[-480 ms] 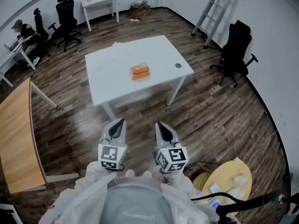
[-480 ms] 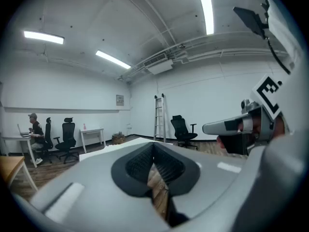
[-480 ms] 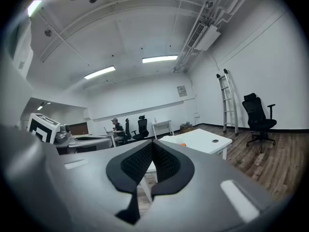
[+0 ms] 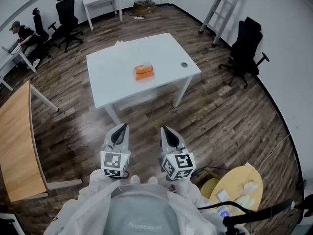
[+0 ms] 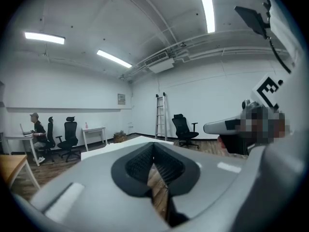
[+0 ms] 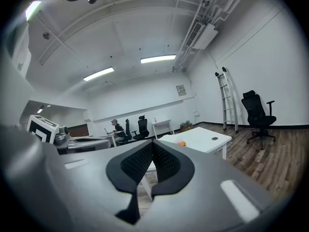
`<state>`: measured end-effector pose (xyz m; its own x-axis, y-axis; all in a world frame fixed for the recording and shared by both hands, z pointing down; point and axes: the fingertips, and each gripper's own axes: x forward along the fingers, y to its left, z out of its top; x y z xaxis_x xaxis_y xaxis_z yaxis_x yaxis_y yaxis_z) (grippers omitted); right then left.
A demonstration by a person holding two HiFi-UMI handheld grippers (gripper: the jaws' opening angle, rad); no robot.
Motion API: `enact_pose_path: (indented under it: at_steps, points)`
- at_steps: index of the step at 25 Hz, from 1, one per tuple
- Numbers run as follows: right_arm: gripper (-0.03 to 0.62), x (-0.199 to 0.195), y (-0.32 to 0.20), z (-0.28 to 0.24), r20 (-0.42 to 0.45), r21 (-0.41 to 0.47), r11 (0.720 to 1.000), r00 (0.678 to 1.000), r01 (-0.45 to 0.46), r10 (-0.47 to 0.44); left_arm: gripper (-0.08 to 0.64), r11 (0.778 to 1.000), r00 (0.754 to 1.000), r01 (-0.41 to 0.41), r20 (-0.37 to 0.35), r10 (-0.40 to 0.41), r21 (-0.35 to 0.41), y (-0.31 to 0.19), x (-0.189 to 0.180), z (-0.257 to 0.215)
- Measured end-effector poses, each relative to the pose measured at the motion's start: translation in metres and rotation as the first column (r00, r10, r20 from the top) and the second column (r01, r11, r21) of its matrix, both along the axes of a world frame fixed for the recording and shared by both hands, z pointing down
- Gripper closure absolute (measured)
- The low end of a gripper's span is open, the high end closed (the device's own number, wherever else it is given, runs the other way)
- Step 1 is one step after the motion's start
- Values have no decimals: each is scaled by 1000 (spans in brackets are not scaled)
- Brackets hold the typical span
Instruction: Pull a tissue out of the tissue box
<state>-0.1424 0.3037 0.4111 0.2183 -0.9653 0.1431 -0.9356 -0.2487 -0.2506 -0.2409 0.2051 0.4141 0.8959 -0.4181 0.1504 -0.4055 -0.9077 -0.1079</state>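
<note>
An orange tissue box sits near the middle of a white table across the wooden floor. In the right gripper view the tissue box is a small orange spot on the far table. My left gripper and right gripper are side by side close to my body, well short of the table. Both point roughly level toward it. The left gripper has its jaws closed together with nothing in them. The right gripper is shut and empty too.
A ladder leans on the far right wall beside a black office chair. A wooden table stands at the left and a round yellow table at the lower right. A person sits at a far-left desk.
The table and box sit slightly higher and further left in the head view. Both grippers stay shut and hold the same pose.
</note>
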Motion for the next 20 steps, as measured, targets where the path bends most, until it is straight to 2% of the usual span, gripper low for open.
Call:
enact_pose_path:
  at_steps: [8,20]
  points:
    - [591,-1,8,6,8,-8,1000,1000,7,-7,560,999,999,29,20,-29,-15,5,-7,9]
    - [591,0,18,13,17,-22,999,999,31,-30,560,999,999,29,20,-29,-15,17,0,10]
